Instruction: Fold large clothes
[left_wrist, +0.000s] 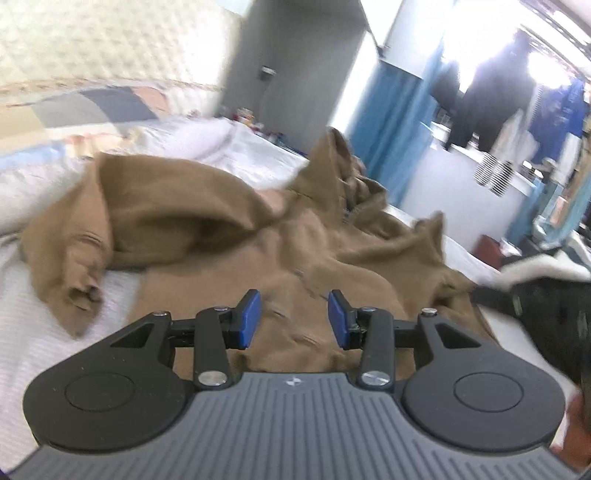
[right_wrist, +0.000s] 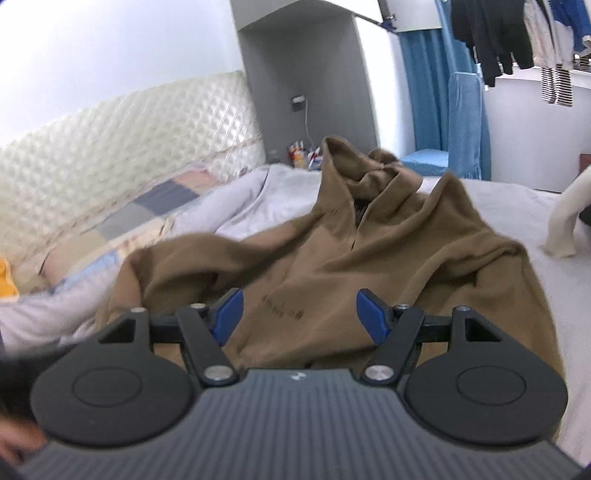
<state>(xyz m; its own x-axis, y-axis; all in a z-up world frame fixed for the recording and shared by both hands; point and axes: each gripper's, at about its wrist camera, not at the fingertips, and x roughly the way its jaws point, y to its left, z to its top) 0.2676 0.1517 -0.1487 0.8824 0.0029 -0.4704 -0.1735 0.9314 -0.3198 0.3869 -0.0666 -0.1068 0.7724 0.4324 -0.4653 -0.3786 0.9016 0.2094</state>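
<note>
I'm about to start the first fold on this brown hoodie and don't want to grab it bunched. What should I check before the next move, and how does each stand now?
1. Left gripper empty, blue pads apart: ok.
2. Right gripper empty, pads apart: ok.
3. Brown hoodie lying flat on the bed: not ok, rumpled.
4. Sleeve spread straight: not ok, folded over itself.
5. Hood laid down: not ok, it stands up.
6. Bottom hem reachable: cannot tell, hidden behind the grippers.
</note>
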